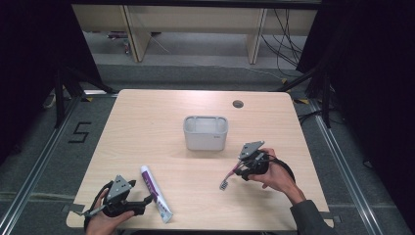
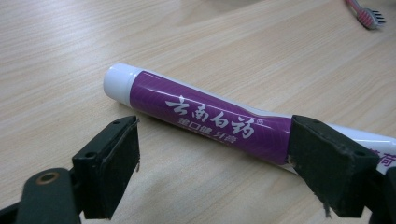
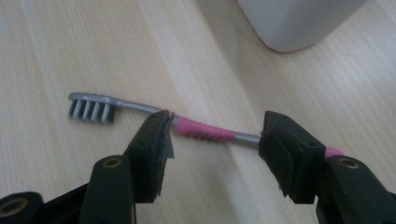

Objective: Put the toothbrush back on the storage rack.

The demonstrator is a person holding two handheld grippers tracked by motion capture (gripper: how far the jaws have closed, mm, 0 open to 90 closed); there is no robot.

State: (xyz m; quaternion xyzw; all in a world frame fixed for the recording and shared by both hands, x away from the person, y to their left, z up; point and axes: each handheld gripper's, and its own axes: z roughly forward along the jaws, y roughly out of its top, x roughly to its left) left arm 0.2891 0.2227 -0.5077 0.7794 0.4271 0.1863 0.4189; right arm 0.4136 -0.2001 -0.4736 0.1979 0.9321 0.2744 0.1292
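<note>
Right hand-held gripper [image 1: 234,172] at about 4 o'clock on the worktop [image 1: 147,127], held in a hand [image 1: 276,175] coming in from the bottom right. In the right gripper view its jaws stand partly open astride the toothbrush [image 3: 201,129], pink-and-grey handle running across the gap between the pads. Pads look just at the handle, not clamped; cannot tell if the left pad touches it. Brush lies flat on the wood, bristle head at 9 o'clock in that view, bristles down. In the high view the head pokes out at 7 o'clock from the gripper.

Left hand-held gripper [image 1: 147,199] at about 7 o'clock on the worktop, jaws wide open, nothing held. Toothpaste tube [image 1: 156,192], purple with white cap, lies flat just beside it at its 3 o'clock, cap end pointing to 12 o'clock. In the left gripper view the tube lies beyond the open pads, far end hidden behind the right jaw.

White rectangular bin [image 1: 206,132] near centre, upright, at 11 o'clock from the right hand-held gripper, well apart from the tube.
</note>
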